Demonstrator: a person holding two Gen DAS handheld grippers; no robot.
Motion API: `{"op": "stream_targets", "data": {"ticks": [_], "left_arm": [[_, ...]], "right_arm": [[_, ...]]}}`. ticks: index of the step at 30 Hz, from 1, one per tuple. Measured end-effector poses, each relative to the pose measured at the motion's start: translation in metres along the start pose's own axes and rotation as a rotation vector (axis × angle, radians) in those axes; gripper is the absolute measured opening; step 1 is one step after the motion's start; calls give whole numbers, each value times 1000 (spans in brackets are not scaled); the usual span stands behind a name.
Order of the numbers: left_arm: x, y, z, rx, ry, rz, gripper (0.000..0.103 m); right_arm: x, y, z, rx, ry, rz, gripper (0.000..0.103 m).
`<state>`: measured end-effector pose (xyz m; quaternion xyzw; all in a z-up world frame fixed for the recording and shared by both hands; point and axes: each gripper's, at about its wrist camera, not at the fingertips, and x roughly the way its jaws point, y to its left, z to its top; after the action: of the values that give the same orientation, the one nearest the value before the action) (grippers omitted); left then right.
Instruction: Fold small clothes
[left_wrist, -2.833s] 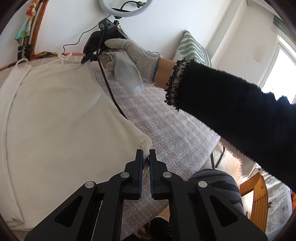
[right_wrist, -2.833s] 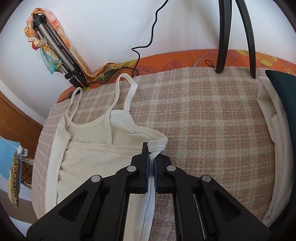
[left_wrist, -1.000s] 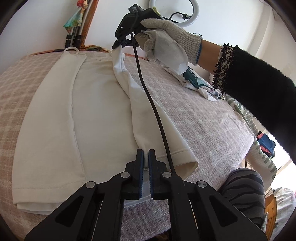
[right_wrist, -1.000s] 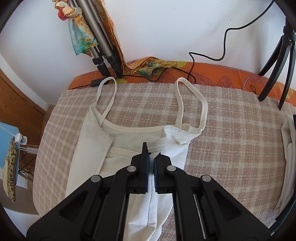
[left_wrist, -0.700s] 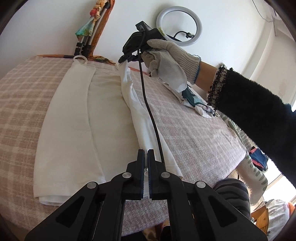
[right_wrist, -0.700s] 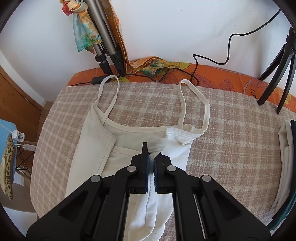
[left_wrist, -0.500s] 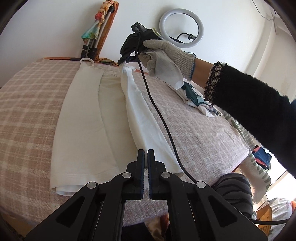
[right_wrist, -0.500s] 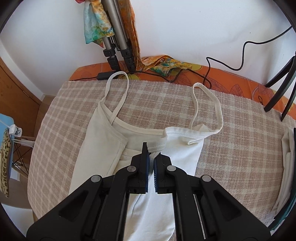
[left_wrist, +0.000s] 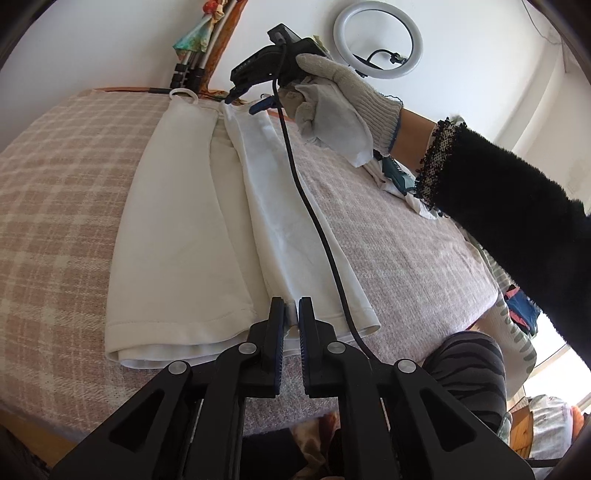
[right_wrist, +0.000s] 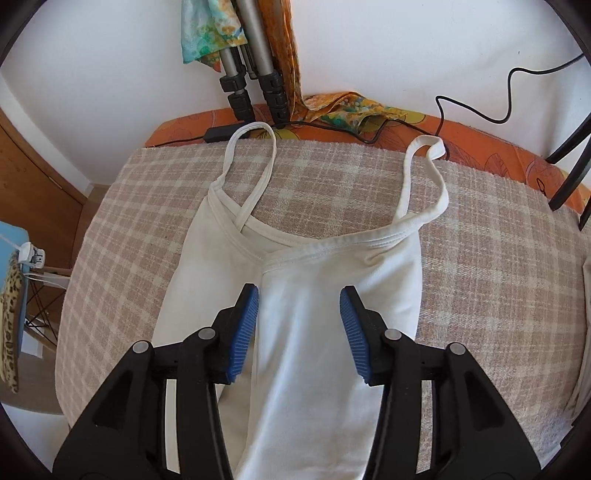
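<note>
Bed surface: a pink-and-cream checked blanket (right_wrist: 332, 192) is covering it, with an orange patterned cover (right_wrist: 480, 140) showing along the wall. White camisole (right_wrist: 332, 280): lying flat on the blanket, both long sides folded inward over the middle, straps (right_wrist: 255, 162) pointing toward the wall. Right tongs (right_wrist: 299, 321): jaws have just been opening and are standing spread above the folded top edge, gripping nothing. Left tongs (left_wrist: 291, 314): jaws have just been parting slightly at the hem (left_wrist: 184, 325), a narrow gap showing, fabric between them but no longer pinched. Gloved right hand (left_wrist: 332, 99): holding its tool above the strap end. Tripod (right_wrist: 255, 74) and ring light (left_wrist: 376, 37): standing against the wall.
</note>
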<state>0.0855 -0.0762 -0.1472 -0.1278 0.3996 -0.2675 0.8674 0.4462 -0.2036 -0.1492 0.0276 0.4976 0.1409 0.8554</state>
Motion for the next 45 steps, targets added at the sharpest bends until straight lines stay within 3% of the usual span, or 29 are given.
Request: {"op": "stream_targets", "data": {"ticks": [4, 8, 11, 12, 16, 19, 23, 28, 30, 31, 32, 33, 43, 45], "left_arm": [[-20, -5, 0, 30, -34, -9, 12], [-41, -2, 6, 35, -66, 10, 13], [-54, 9, 16, 14, -82, 56, 41], [-58, 13, 19, 11, -88, 78, 42], [-63, 37, 27, -6, -53, 156, 42], [-58, 57, 29, -62, -3, 164, 42], [-45, 68, 22, -121, 75, 117, 42], [-29, 75, 13, -159, 127, 91, 40], [-25, 81, 10, -191, 138, 64, 37], [-24, 84, 11, -209, 125, 53, 32], [-25, 87, 11, -222, 121, 41, 14], [-24, 91, 11, -236, 118, 10, 4], [-31, 86, 9, -184, 100, 37, 4], [-33, 89, 10, -201, 93, 28, 4]], "right_arm": [[-52, -21, -39, 83, -42, 75, 48], [-88, -22, -115, 47, -26, 27, 48], [-100, -22, -177, 52, 32, 78, 48], [-101, -23, -195, 65, 54, 98, 48], [-102, -19, -251, 107, 112, 155, 47], [-102, -16, -277, 130, 135, 214, 38], [-109, -13, -293, 119, 107, 195, 29], [-116, -13, -309, 124, 114, 236, 23], [-114, -15, -312, 130, 122, 256, 9], [-112, -17, -312, 137, 127, 268, 8], [-111, -19, -313, 150, 126, 280, 6], [-110, -22, -312, 165, 123, 291, 4], [-133, -48, -324, 205, 60, 316, 2], [-128, -48, -324, 231, 74, 350, 7]]}}
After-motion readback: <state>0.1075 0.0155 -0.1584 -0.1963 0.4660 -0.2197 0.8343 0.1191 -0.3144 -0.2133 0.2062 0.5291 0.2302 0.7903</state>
